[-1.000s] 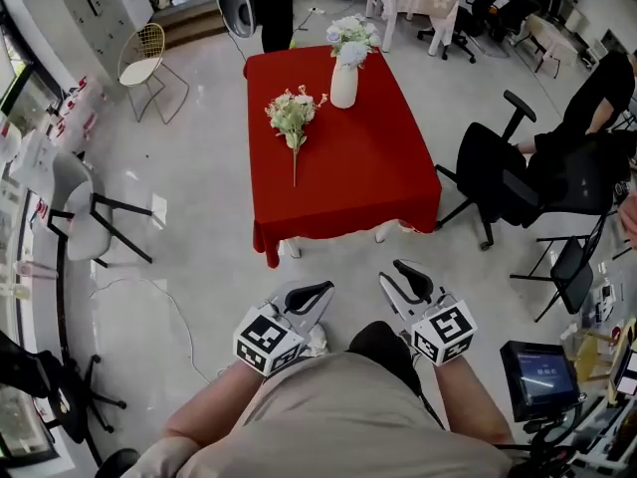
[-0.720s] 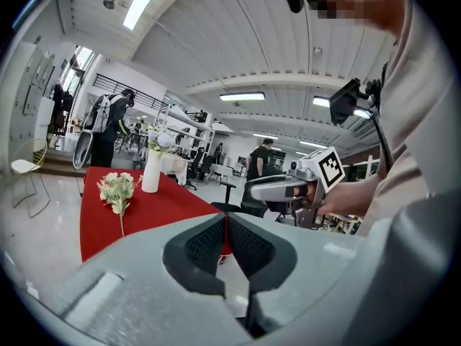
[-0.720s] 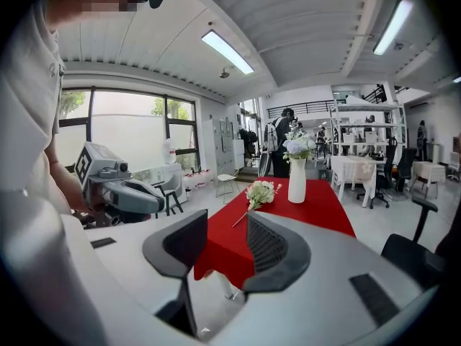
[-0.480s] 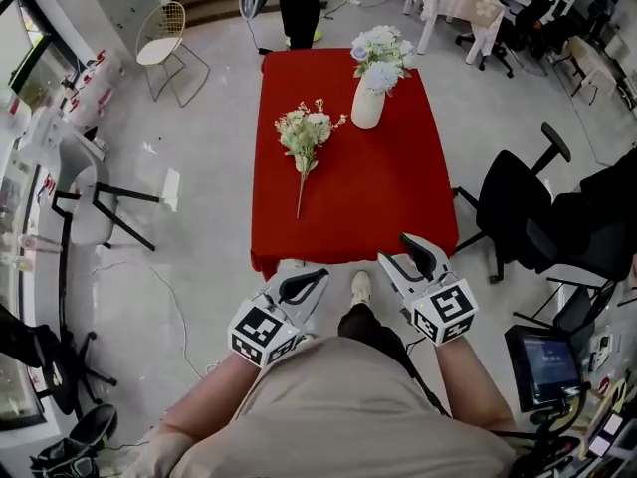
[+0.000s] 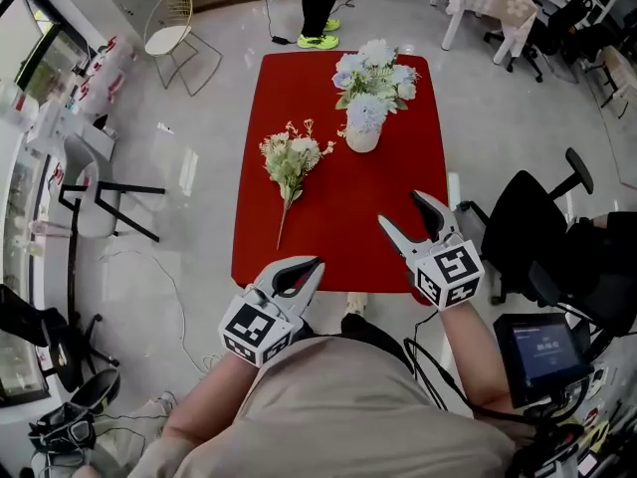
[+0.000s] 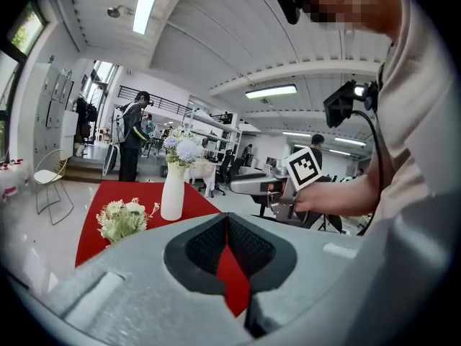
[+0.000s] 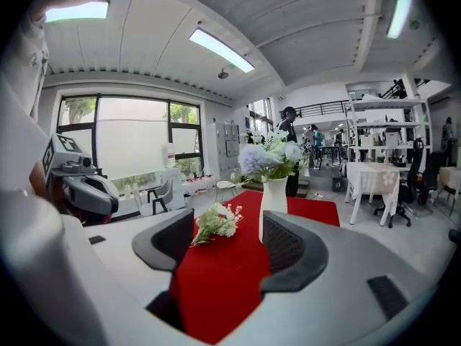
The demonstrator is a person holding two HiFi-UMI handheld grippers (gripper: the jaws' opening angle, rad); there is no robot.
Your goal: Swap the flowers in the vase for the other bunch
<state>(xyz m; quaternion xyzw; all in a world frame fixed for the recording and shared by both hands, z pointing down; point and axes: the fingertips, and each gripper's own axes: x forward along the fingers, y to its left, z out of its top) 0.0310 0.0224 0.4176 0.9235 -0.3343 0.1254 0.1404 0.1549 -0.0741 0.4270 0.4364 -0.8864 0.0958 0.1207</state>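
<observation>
Vase (image 5: pixel 361 139), white, holding pale blue flowers (image 5: pixel 373 68), upright on the red counter (image 5: pixel 328 237). Second bunch (image 5: pixel 289 157) lies flat on the counter, left of the vase and apart from it. Right tool (image 5: pixel 400 208) hangs on the vase's near side, jaws wide and just opening further, nothing between them. Left tool (image 5: pixel 317 263), nearer and left of the vase, has its jaws together, empty.

Left hand-held gripper (image 5: pixel 317 263), jaws together

R gripper (image 7: pixel 229 245) jaws just opening, empty, w/ white vase (image 7: pixel 274 197) & loose bunch (image 7: pixel 216 223) ahead on red table (image 7: pixel 223 287).
</observation>
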